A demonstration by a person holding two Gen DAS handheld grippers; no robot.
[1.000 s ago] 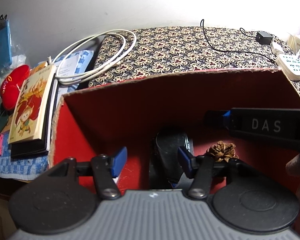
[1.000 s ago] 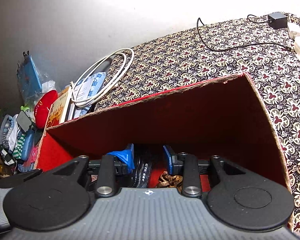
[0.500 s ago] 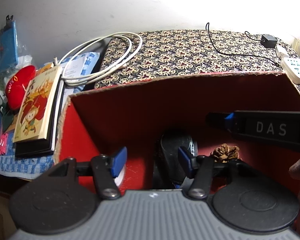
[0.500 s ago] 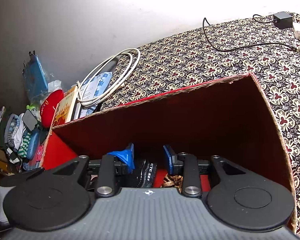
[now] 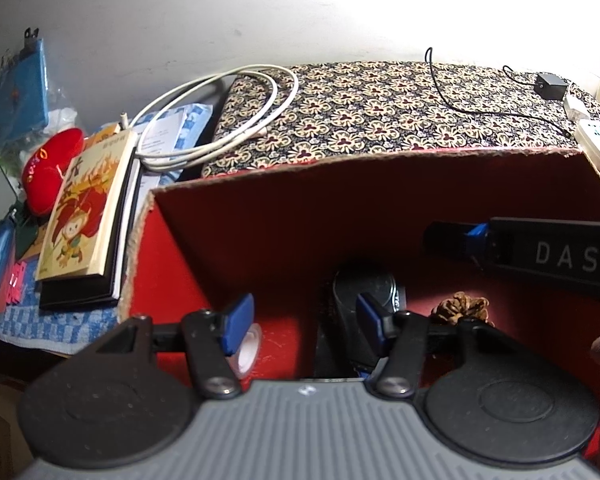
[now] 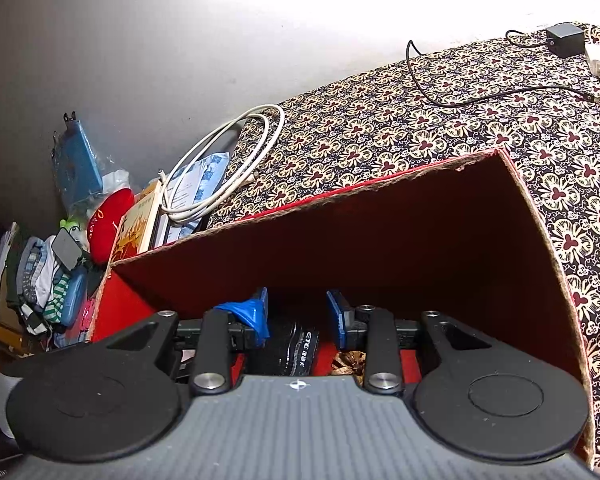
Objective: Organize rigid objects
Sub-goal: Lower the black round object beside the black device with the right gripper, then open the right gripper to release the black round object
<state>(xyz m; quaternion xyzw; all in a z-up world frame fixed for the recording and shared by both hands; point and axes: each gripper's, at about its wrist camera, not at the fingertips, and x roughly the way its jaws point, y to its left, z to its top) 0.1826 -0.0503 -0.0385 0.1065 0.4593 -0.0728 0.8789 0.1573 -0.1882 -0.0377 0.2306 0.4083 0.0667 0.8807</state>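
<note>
- Fingers of your left gripper [image 5: 302, 322] stand apart w/ blue pads, nothing pinched between them; they hang inside the red box [image 5: 260, 216].
- Black device [image 5: 366, 300] lies on the box floor, just past the left gripper's right-hand pad; can't tell if pad touches it.
- Tape roll [image 5: 247, 350] sits on the box floor behind the left-hand pad, partly hidden.
- Pine cone [image 5: 462, 307] on box floor, right of black device, near but apart.
- Fingers of your right gripper [image 6: 298, 316] are narrowly parted, inside the same box; black device [image 6: 296, 344] w/ "ETC" print shows in the gap below the tips, but contact w/ the pads can't be told.
- Left-wrist view: your right gripper comes in from the right edge, "DAS" on its side, above the pine cone.
- Pine cone [image 6: 350, 360] peeks under the right-hand finger in right-wrist view.
- Box stands on a patterned cloth [image 5: 380, 108]; white cable coil [image 5: 220, 120] and book [image 5: 88, 212] lie outside it to the left.
- Black adapter [image 5: 552, 85] & cord sit far back on the cloth.
</note>
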